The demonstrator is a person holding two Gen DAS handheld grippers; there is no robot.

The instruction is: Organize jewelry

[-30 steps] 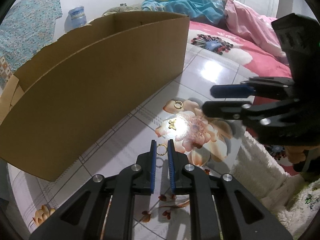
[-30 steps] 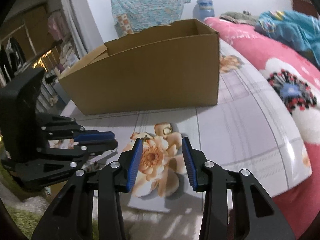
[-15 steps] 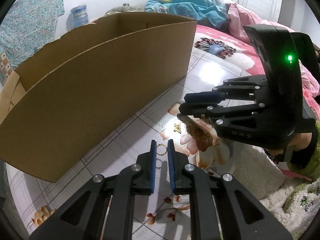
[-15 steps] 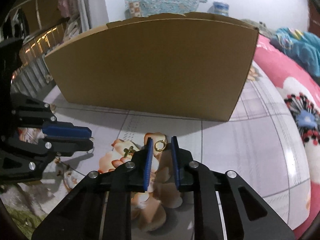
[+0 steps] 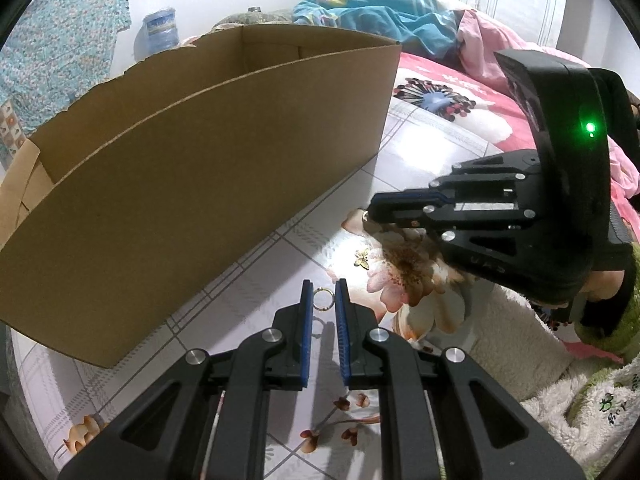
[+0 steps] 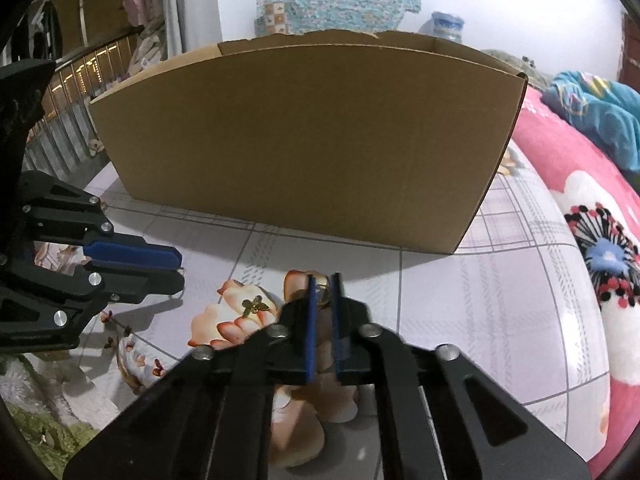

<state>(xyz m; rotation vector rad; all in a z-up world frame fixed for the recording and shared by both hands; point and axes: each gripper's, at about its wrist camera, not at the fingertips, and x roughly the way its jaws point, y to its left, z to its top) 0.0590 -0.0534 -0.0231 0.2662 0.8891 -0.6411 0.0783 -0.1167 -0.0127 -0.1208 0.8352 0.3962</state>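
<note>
Left gripper (image 5: 322,300): clenched on one gold ring (image 5: 322,299).
Right gripper (image 6: 323,284): clenched on a second ring (image 6: 322,283).
Butterfly charm (image 6: 256,305): one, lying between the grippers.
Surface: floral sheet (image 6: 500,304) on the bed.
Box (image 6: 304,136): one, cardboard, behind.
Room: blankets (image 5: 384,16), white wall.

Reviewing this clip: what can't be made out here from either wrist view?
- Inside of the cardboard box: its near wall hides the floor in both views.
- Gold ring in the right hand-held gripper: mostly hidden by the blue pads; only a sliver shows.
- Butterfly charm: too small for detail.
- Gold hoop at the left hand-held gripper: pad contact unclear.
</note>
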